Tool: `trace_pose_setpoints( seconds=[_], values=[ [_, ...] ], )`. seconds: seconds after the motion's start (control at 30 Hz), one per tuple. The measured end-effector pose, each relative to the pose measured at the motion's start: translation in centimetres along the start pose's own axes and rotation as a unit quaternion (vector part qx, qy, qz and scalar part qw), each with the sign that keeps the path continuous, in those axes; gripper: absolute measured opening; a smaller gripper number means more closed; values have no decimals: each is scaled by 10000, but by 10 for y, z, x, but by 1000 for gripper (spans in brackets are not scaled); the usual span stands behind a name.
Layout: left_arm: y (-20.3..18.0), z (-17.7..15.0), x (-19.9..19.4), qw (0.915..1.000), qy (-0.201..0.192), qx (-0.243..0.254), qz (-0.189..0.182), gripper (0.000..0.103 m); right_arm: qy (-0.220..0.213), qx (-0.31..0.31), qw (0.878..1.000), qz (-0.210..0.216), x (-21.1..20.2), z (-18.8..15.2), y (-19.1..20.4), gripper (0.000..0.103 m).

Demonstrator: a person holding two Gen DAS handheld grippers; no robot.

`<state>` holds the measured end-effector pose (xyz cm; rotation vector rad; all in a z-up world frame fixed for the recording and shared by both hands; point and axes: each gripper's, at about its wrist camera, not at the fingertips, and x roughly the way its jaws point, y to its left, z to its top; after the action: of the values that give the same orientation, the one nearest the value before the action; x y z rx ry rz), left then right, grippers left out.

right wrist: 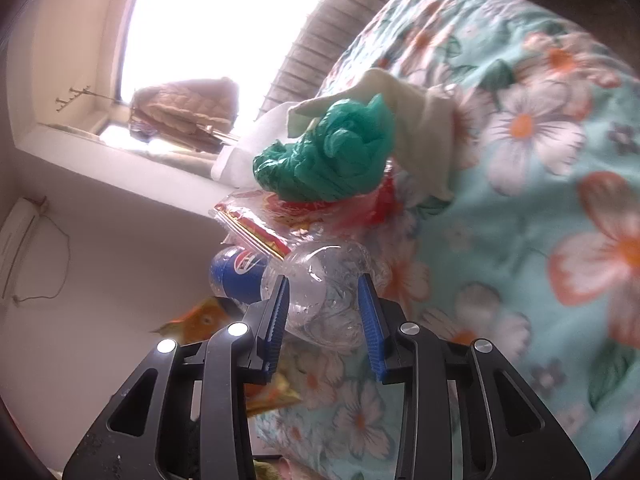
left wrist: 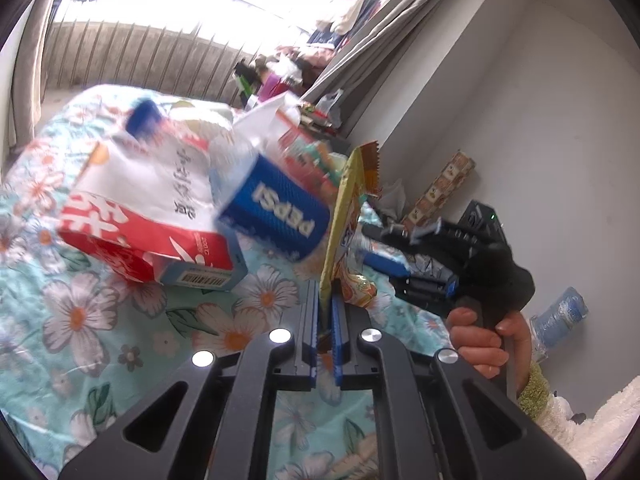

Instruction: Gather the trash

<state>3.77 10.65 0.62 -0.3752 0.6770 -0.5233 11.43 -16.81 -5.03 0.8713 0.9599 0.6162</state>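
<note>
My left gripper (left wrist: 326, 292) is shut on a yellow-orange snack wrapper (left wrist: 348, 192), which stands edge-on between the blue pads above the floral bedspread (left wrist: 100, 320). Just behind it is a Pepsi bottle (left wrist: 276, 212) with a blue label, next to a red and white tissue box (left wrist: 148, 208). My right gripper (right wrist: 324, 304) is shut on the clear end of that Pepsi bottle (right wrist: 324, 292), both pads pressing its sides. In the left wrist view a hand (left wrist: 480, 336) holds the right gripper (left wrist: 390, 256) at the right.
A crumpled green plastic bag (right wrist: 332, 156), a cream cloth (right wrist: 416, 120) and a clear red-yellow wrapper (right wrist: 260, 224) lie on the bedspread (right wrist: 540, 200). By the grey wall (left wrist: 540, 120) stand a black device (left wrist: 484, 216) and a blue roll (left wrist: 560, 312). Clutter lies near the curtain.
</note>
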Motion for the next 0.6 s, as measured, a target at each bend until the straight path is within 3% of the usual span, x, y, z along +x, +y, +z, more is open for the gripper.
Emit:
trace_pose_setpoints(
  seconds=[0.2,0.33,0.43,0.6],
  values=[
    [3,3,-33,9996,-296,39,-5,5,-188,-93,9992,-331,-47,-10,2,38],
    [11,4,-56,9981,-606,62,78,5,-341,-574,9959,-609,-55,-7,28,44],
    [9,2,-64,9969,-776,36,120,5,-423,-1219,9869,-969,-48,-6,57,48],
    [17,3,-74,9948,-996,-18,195,5,-389,-2319,9568,-1711,-18,-6,97,55]
  ],
)
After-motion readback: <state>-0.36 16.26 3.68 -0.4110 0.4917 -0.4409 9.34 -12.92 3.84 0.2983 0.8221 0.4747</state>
